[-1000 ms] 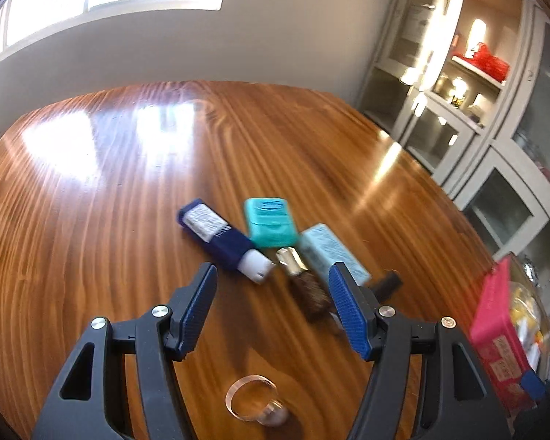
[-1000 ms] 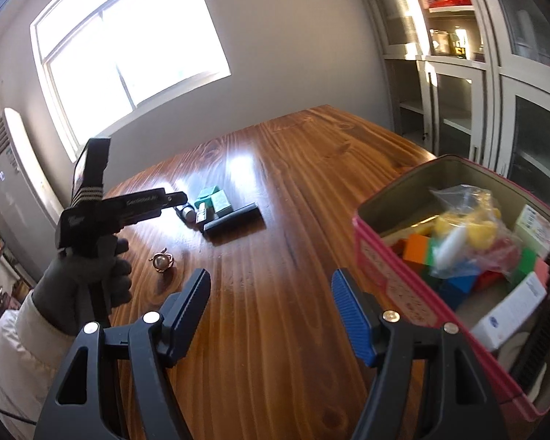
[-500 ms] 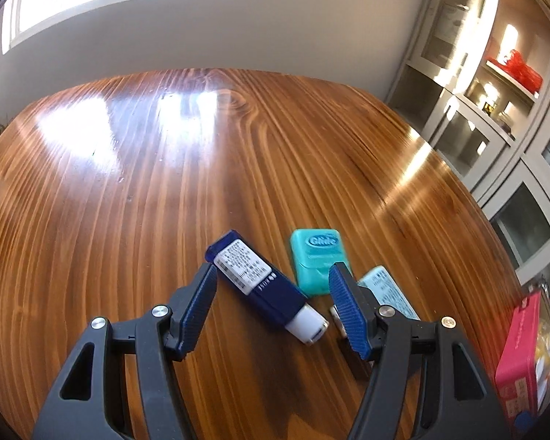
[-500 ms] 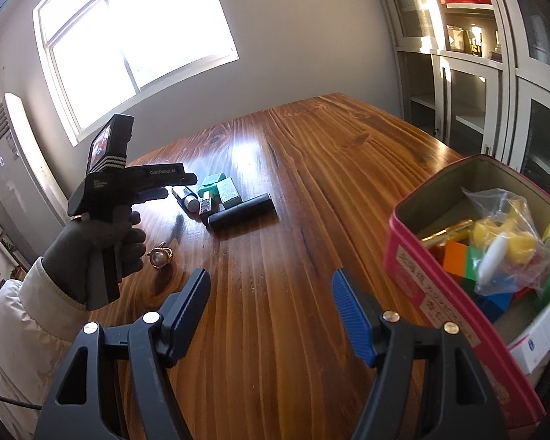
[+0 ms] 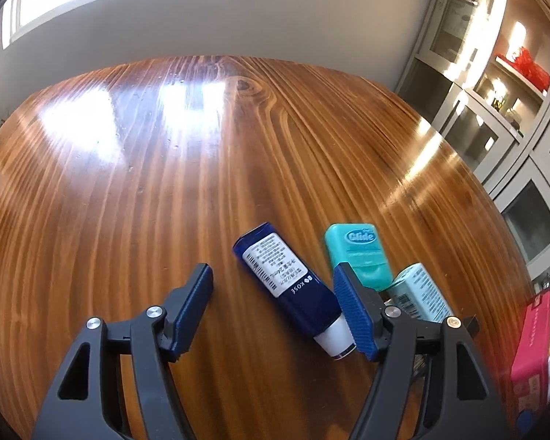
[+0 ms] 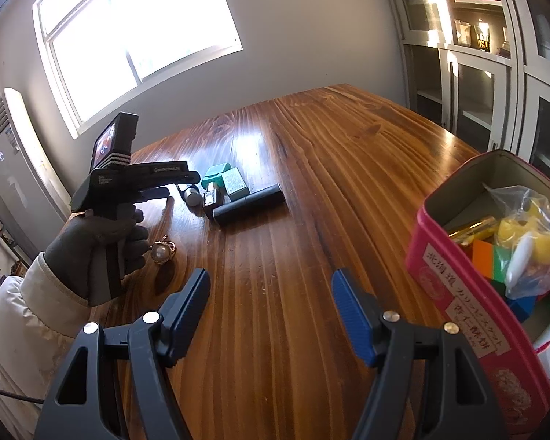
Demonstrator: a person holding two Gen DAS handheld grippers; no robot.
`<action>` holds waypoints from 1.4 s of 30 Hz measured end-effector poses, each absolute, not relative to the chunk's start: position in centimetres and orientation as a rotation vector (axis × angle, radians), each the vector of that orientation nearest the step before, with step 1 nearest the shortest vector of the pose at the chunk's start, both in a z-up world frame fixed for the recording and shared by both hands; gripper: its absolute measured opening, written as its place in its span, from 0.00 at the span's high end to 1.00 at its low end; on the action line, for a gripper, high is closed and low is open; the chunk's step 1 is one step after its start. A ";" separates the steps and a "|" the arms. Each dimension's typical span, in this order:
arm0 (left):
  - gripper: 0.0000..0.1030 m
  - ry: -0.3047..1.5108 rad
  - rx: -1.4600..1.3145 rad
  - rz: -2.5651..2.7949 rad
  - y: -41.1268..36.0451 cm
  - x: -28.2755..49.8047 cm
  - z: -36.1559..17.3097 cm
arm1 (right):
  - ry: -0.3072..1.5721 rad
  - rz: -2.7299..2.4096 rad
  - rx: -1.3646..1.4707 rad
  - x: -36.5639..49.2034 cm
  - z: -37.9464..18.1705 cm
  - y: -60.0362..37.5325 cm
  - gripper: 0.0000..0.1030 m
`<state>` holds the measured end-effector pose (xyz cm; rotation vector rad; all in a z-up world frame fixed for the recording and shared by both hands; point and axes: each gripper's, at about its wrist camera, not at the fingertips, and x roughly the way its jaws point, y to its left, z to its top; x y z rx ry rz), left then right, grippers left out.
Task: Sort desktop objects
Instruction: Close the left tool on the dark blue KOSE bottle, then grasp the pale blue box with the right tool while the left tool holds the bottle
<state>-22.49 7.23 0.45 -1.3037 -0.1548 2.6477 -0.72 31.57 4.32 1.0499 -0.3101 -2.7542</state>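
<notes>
- Left claw (image 5: 273,310), jaws just widened and empty, straddles the dark blue tube (image 5: 289,286) lying on the desk (image 5: 165,183).
- The tube looks light, glossy and likely slippery; best gripped mid-body, across the label.
- Right claw (image 6: 271,310) hangs open, empty.

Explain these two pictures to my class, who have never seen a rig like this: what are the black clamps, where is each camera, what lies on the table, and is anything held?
There is no robot here. A person holds a hand-operated gripper in each hand, and a wide-angle camera on each one looks forward along its two fingers.

One picture comes from the left gripper. Its jaws have just been opening; a dark blue tube lies between them, not pinched. Beside it lie a teal floss box and a pale blue box.

The other comes from the right gripper, open and empty above the wooden table. It shows the gloved left hand, a black cylinder, a pearl ring and a red tin already holding small items.

Nothing is held yet.
</notes>
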 end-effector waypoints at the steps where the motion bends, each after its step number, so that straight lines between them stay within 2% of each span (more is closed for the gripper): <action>1: 0.31 -0.134 -1.300 2.645 7.2 -22.4 0.5 | -0.310 -2.752 1.052 -0.8 4.3 31.5 0.29; 6: 0.31 -0.054 -1.285 2.635 7.3 -22.1 0.7 | -0.304 -2.742 1.057 -1.0 4.2 30.8 0.29; 11: 0.31 0.100 -1.274 2.675 7.7 -21.2 0.6 | -0.306 -2.741 1.066 -1.5 4.0 30.6 0.29; 16: 0.31 0.071 -1.271 2.641 7.9 -21.8 0.4 | -0.305 -2.735 1.073 -1.9 3.6 30.1 0.29; 20: 0.31 0.142 -1.276 2.630 8.8 -22.5 0.3 | -0.311 -2.726 1.078 -2.4 3.7 29.9 0.29; 21: 0.38 0.163 -1.272 2.630 9.0 -22.5 0.3 | -0.313 -2.725 1.079 -2.6 3.8 29.9 0.29; 22: 0.53 0.160 -1.257 2.628 9.0 -22.5 0.4 | -0.314 -2.727 1.078 -2.8 3.9 29.9 0.29; 24: 0.70 0.151 -1.247 2.636 8.8 -22.5 0.7 | -0.313 -2.735 1.068 -3.5 4.2 29.8 0.29; 27: 0.70 0.109 -1.233 2.613 8.5 -22.4 0.8 | -0.309 -2.756 1.057 -4.8 4.7 29.5 0.30; 30: 0.70 0.080 -1.211 2.599 7.8 -21.7 1.2 | -0.270 -2.761 1.062 -6.5 5.0 28.8 0.46; 34: 0.70 0.026 -1.160 2.628 6.4 -21.2 2.5 | -0.186 -2.767 1.068 -9.3 5.0 27.4 0.55; 42: 0.70 -0.048 -1.136 2.655 4.4 -21.3 3.5 | -0.092 -2.742 1.136 -15.4 4.1 25.7 0.56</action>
